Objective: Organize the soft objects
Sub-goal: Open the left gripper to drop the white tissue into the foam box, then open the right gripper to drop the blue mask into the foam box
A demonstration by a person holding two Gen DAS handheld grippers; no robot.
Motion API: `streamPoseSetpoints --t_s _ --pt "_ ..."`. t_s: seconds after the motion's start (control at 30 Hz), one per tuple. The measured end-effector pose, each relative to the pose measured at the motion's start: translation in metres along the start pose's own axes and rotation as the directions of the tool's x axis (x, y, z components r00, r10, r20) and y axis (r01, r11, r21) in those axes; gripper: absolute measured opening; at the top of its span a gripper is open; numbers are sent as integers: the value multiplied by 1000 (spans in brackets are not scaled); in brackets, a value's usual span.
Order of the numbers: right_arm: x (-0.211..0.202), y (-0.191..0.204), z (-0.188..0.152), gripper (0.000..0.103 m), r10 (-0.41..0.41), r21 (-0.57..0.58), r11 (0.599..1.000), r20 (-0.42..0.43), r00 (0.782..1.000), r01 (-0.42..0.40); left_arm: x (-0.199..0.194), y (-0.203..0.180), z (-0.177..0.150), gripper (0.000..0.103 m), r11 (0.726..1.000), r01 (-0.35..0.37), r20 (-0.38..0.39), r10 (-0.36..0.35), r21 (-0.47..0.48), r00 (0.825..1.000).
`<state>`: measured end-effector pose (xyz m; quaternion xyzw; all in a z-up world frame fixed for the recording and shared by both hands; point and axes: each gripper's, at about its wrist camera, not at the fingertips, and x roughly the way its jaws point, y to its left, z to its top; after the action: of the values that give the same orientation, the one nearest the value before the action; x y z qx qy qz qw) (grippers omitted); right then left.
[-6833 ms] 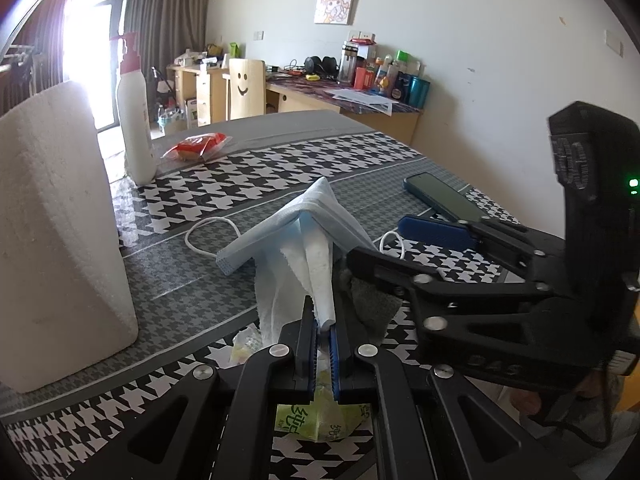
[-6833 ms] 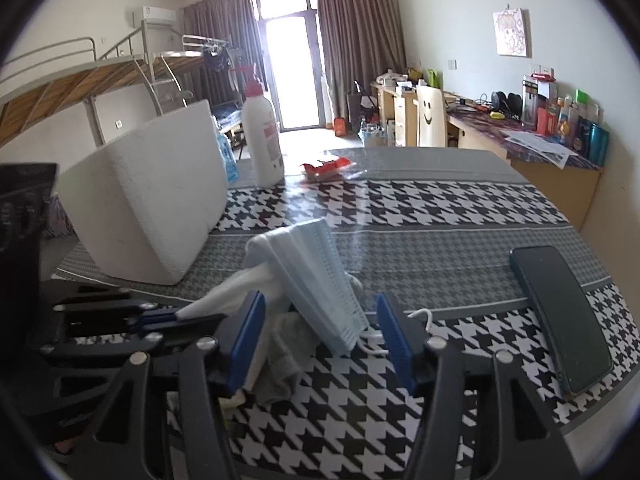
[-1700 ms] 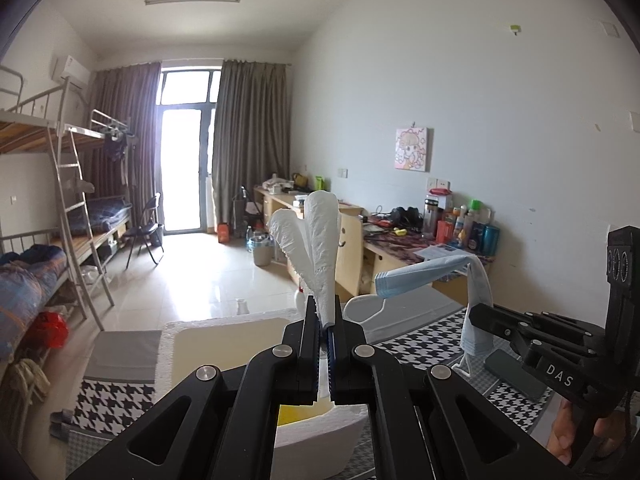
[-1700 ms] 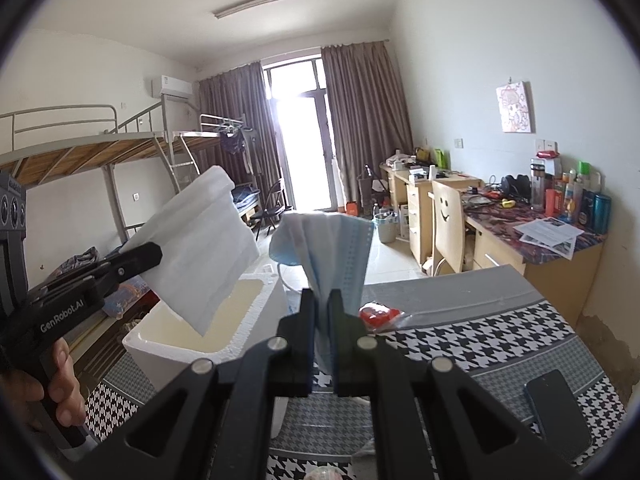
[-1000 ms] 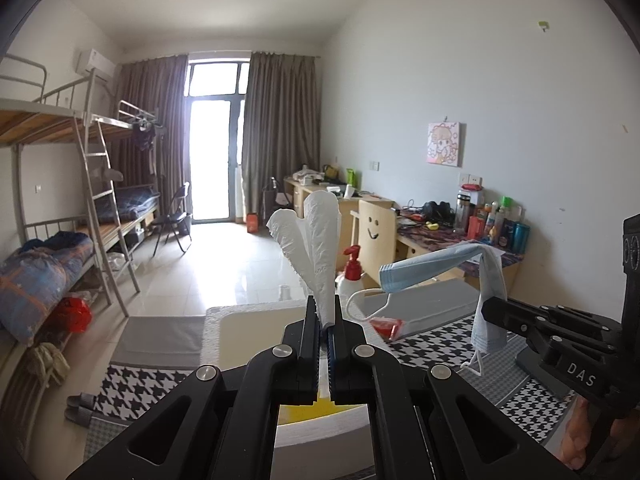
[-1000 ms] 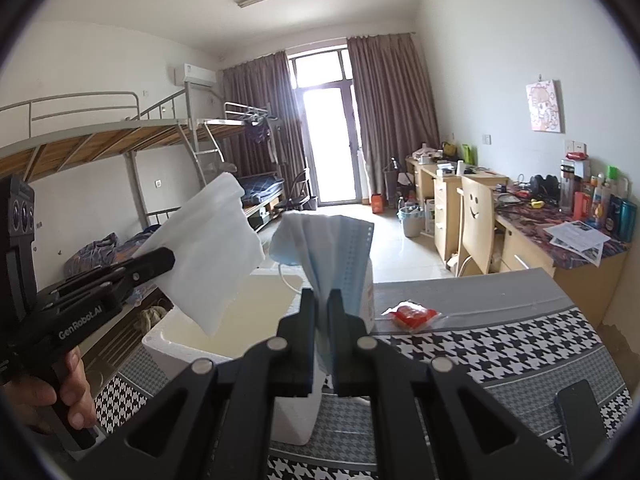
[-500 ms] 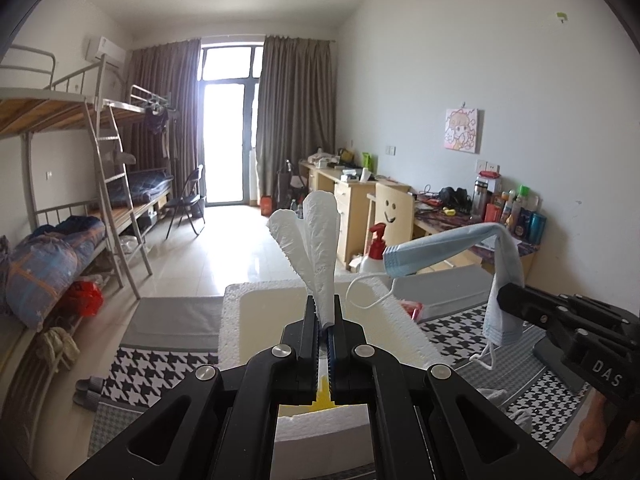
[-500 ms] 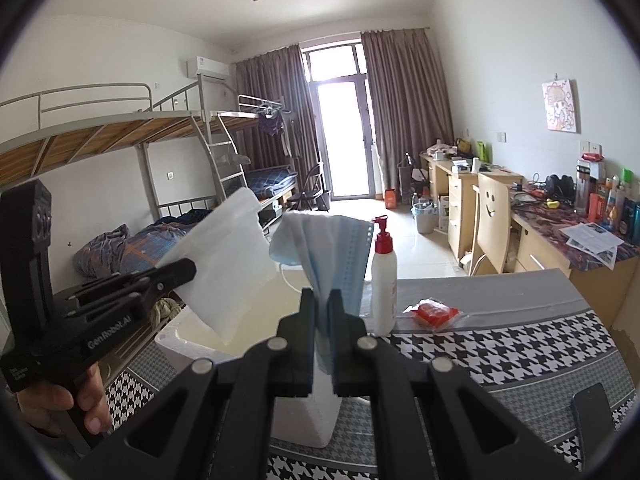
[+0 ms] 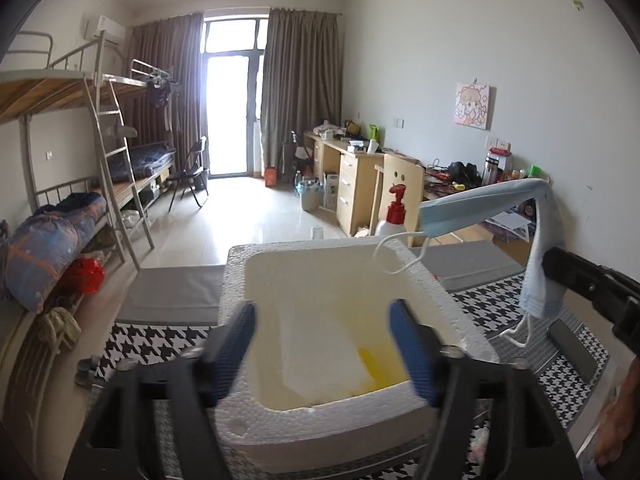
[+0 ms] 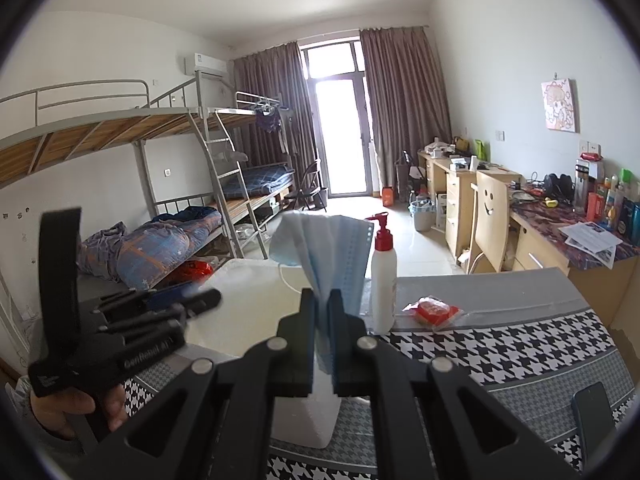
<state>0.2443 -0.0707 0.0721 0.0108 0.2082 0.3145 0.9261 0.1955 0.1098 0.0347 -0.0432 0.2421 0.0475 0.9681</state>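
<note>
left gripper spread wide over the open styrofoam box, jaws just parted, nothing between the blue pads now. white tissue lying flat on the box floor, straight below and ahead of those pads, beside a yellow patch on the bottom. right gripper pressed together on a blue face mask, pinched near the fold so that the mask's long side runs crosswise and droops on both sides, ear loops dangling. in the left view, mask hanging just beyond the box's right rim, one loop already trailing over the foam edge. right hand the nearer for the coming drop: box lying to the left and below the mask, so probably a short sideways carry before release. both grippers tilted gently downward, left one grasped by a hand low at the box's near-left side. pump bottle and red packet on the houndstooth table behind.
</note>
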Motion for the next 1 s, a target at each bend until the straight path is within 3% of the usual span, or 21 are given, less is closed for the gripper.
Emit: streamPoseSetpoints --t_s 0.23,1.0 --pt "3 0 1 8 -13 8 1000 -3 1000 13 -12 10 2 100 999 -28 53 30 -26 998" --pt "24 37 11 8 65 -47 997 -30 997 -66 -37 37 -9 102 994 -92 95 98 -62 991"
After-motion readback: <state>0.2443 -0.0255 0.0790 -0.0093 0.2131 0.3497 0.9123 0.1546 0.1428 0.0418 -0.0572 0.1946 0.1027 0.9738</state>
